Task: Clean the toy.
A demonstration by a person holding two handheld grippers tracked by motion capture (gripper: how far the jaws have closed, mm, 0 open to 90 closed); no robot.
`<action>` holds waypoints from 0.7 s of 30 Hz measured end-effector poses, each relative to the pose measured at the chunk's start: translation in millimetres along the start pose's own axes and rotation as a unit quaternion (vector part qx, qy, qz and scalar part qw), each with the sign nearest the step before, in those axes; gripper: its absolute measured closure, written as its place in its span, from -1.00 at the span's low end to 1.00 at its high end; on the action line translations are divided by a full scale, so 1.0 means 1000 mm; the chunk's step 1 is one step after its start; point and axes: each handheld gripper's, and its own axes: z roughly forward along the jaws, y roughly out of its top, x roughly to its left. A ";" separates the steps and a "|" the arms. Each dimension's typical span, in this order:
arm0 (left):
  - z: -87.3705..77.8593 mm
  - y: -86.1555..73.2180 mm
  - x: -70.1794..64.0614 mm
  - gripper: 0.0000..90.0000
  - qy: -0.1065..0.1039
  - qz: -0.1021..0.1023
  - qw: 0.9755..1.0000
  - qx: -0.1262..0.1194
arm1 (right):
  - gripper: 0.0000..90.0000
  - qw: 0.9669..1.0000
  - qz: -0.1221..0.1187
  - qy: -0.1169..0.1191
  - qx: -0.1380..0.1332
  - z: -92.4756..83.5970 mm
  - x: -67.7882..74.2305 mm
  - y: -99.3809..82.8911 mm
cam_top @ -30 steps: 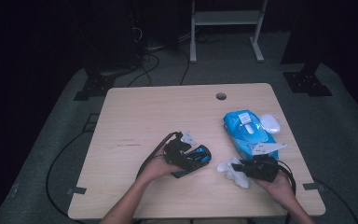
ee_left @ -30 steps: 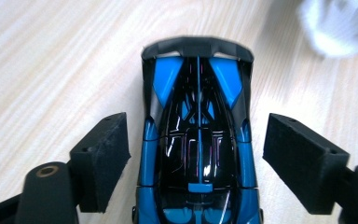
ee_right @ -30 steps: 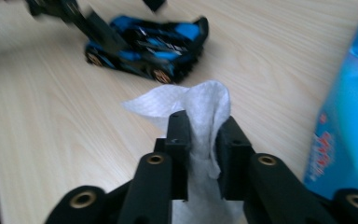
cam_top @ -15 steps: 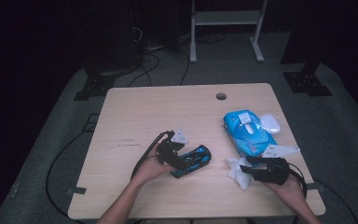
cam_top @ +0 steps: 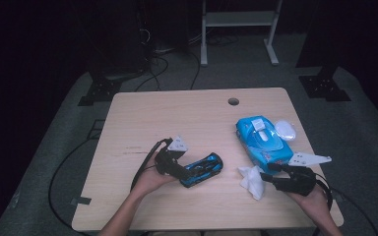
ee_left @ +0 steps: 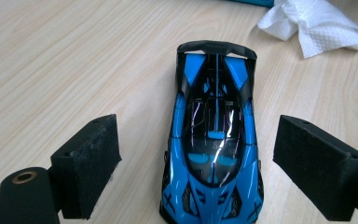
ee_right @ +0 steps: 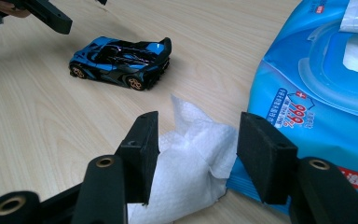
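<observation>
The left gripper point(ee_left: 205, 172) has just been opening: its jaws now stand wide on either side of the blue toy car point(ee_left: 213, 140), clear of its flanks, and the car rests on its wheels on the worktop point(cam_top: 177, 118). A second ago the car was enclosed by this gripper. The right gripper point(ee_right: 198, 154) has likewise been opening; the white wipe point(ee_right: 191, 158) lies loosely between its jaws, beside the blue wipe pack point(ee_right: 321, 93), and no longer looks pinched. Compared with half a second ago, both hands sit slightly farther apart. Judgement: both items are released, so the wiping step appears finished.
</observation>
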 end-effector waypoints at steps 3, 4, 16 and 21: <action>-0.004 -0.004 0.001 -0.71 0.002 -0.004 1.000 -0.002 | 0.04 1.000 0.005 0.001 -0.002 -0.001 -0.001 -0.001; -0.005 -0.006 0.002 -0.72 0.003 -0.005 1.000 -0.003 | 0.04 1.000 0.005 0.000 -0.004 -0.002 -0.001 -0.002; -0.020 -0.028 0.005 -0.76 0.015 -0.029 0.999 -0.017 | 0.00 1.000 0.018 0.001 -0.015 -0.003 -0.004 -0.005; -0.025 -0.035 0.005 -0.77 0.021 -0.033 0.999 -0.020 | -0.02 1.000 0.020 0.001 -0.018 -0.002 -0.005 -0.007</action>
